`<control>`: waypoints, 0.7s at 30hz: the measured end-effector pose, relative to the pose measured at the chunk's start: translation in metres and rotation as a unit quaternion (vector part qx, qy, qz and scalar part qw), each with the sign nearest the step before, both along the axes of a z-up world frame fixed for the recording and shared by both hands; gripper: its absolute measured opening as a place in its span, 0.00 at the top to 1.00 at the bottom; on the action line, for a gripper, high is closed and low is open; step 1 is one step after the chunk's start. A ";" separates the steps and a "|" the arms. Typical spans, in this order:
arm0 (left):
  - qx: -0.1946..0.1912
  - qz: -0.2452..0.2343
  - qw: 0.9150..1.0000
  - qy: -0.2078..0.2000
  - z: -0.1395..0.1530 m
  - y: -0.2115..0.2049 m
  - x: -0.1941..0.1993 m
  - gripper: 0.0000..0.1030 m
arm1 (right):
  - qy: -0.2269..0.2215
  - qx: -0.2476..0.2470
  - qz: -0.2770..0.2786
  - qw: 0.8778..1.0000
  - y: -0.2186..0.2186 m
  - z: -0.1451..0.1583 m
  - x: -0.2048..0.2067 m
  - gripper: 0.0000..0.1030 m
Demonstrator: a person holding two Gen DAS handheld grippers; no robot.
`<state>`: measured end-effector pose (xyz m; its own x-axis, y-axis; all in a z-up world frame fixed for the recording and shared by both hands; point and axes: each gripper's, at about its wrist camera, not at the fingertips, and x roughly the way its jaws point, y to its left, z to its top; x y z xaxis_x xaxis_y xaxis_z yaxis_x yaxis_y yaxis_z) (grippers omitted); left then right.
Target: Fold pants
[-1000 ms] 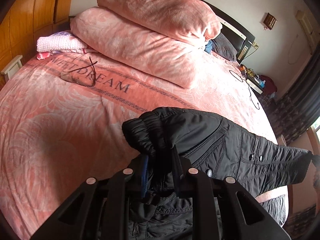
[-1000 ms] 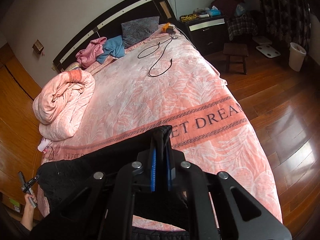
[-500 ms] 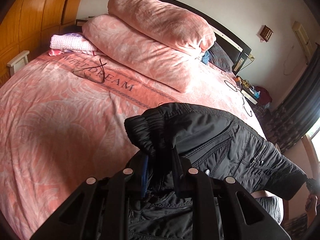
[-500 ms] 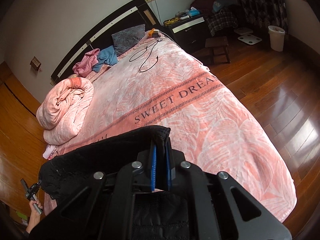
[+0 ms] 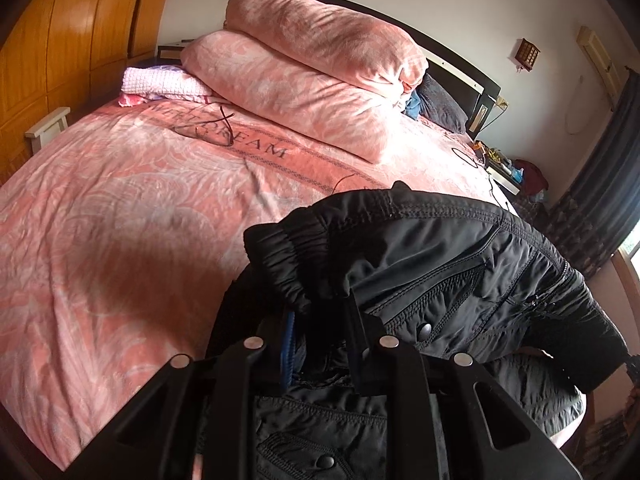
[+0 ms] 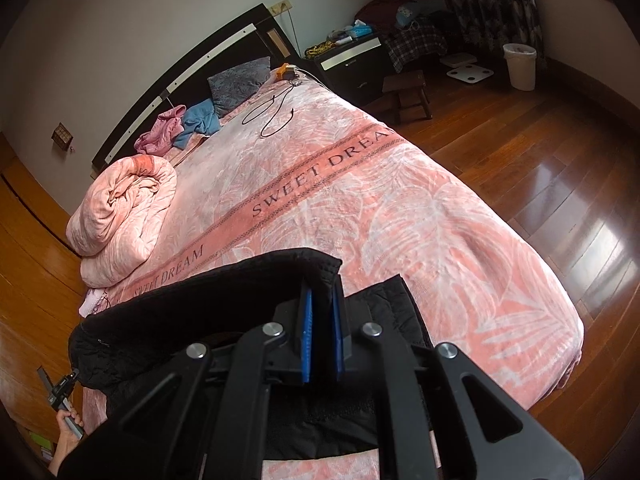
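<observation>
Black padded pants (image 5: pixel 432 264) hang stretched between my two grippers above the near edge of the pink bed (image 5: pixel 120 208). My left gripper (image 5: pixel 320 316) is shut on the gathered elastic waistband. My right gripper (image 6: pixel 320 300) is shut on the other end of the pants (image 6: pixel 200 308), a folded black hem. A lower layer of the pants lies on the bed under both grippers. The left gripper also shows small at the lower left of the right wrist view (image 6: pixel 60 390).
A folded pink quilt (image 5: pixel 312 68) lies across the bed, with pink and blue clothes (image 6: pixel 180 126) and a grey pillow (image 6: pixel 238 82) at the headboard. A black cable (image 6: pixel 272 116) lies on the bed. Glasses (image 5: pixel 212 130) lie near the quilt. A wooden floor, a stool (image 6: pixel 408 94) and a nightstand are to the right.
Both grippers have carried the pants forward over the bed and raised them a little. More of the bed's "SWEET DREAM" band shows in the right wrist view. Both grips are unchanged.
</observation>
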<state>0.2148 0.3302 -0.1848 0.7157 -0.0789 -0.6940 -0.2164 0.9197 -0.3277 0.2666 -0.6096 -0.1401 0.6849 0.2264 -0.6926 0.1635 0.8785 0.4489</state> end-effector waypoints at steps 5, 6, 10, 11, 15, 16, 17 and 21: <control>0.019 -0.012 1.000 0.000 -0.007 -0.003 -0.021 0.76 | 0.003 0.000 -0.016 1.000 0.000 -0.006 -0.031 0.92; 0.024 -0.014 1.000 0.000 -0.009 -0.003 -0.025 0.75 | 0.005 -0.001 -0.019 1.000 0.000 -0.008 -0.035 0.91; 0.063 -0.024 0.998 -0.001 -0.015 -0.006 -0.037 0.68 | 0.013 -0.007 -0.026 1.000 0.002 -0.018 -0.054 0.90; 0.081 -0.026 0.996 0.001 -0.017 -0.007 -0.040 0.66 | 0.016 -0.006 -0.030 0.999 0.002 -0.021 -0.058 0.89; 0.135 -0.023 0.991 0.014 -0.026 -0.007 -0.050 0.50 | 0.033 -0.001 -0.041 0.999 0.000 -0.038 -0.076 0.85; 0.148 -0.022 0.989 0.017 -0.029 -0.006 -0.053 0.42 | 0.042 -0.001 -0.044 0.998 -0.001 -0.044 -0.079 0.83; 0.165 -0.020 0.986 0.025 -0.033 -0.005 -0.056 0.31 | 0.052 -0.004 -0.048 0.998 -0.001 -0.049 -0.082 0.81; 0.233 -0.018 0.968 0.089 -0.057 -0.004 -0.065 0.06 | 0.094 -0.003 -0.059 0.994 0.000 -0.077 -0.094 0.71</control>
<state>0.1503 0.3262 -0.2415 0.5834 0.2504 -0.7726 -0.1969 0.9665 0.1646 0.1723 -0.6095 -0.2176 0.5643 0.1464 -0.8125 0.3470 0.8509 0.3944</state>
